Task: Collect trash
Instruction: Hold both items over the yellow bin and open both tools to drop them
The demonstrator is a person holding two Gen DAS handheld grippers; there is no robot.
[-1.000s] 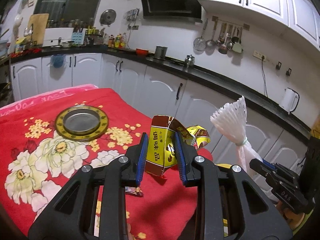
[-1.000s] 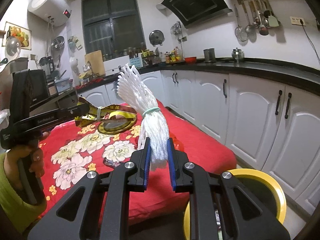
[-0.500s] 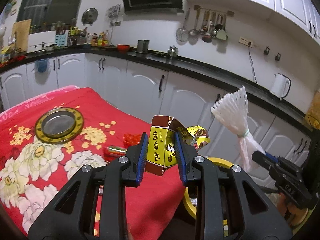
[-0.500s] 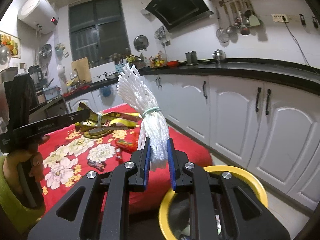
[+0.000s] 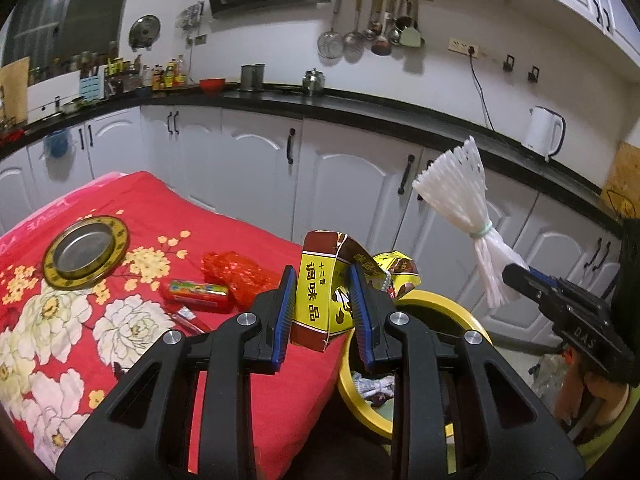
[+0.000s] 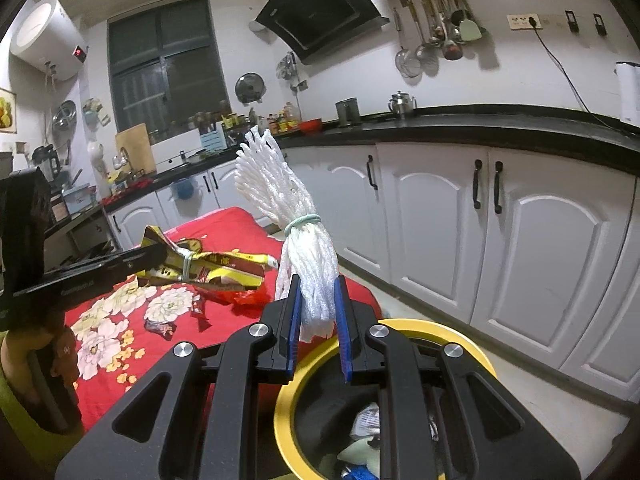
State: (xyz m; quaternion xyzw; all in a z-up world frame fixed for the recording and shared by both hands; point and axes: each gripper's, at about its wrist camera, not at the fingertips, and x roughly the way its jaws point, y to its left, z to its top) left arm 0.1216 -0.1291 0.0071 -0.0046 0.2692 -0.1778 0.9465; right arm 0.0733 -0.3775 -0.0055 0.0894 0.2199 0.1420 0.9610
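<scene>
Left wrist view: the black left gripper [image 5: 325, 312] with blue pads is closed on a crumpled yellow-and-brown cardboard seasoning box [image 5: 320, 300], which fills the narrow gap between the pads.
Box position: held in the air, just above the near rim of the round yellow-rimmed trash bin [image 5: 440, 308] and beside the table corner.
Landmark: the yellow-rimmed trash bin stands on the floor against the corner of the table under a red flowered tablecloth [image 5: 120, 320]; some scraps already lie inside it.
Right wrist view: the black right gripper [image 6: 318, 320] is closed on the lower end of a white foam net sleeve tied with a pale green band [image 6: 304, 240]; its fanned top stands upward.
Net position: above the trash bin [image 6: 460, 340], over the rim nearest the table.
Left on the table: a red crinkled plastic wrapper [image 5: 236, 276] and a red-and-green snack bar packet [image 5: 196, 292] lie near the table corner closest to the bin; a few small dark candy wrappers [image 6: 160, 326] lie farther from it.
Farther from the bin: a round metal dish with a gold patterned rim [image 5: 86, 252] sits on the cloth, well apart from the bin.
Person: a hand [image 6: 60, 356] with a yellow-green sleeve holds the left gripper's handle.
</scene>
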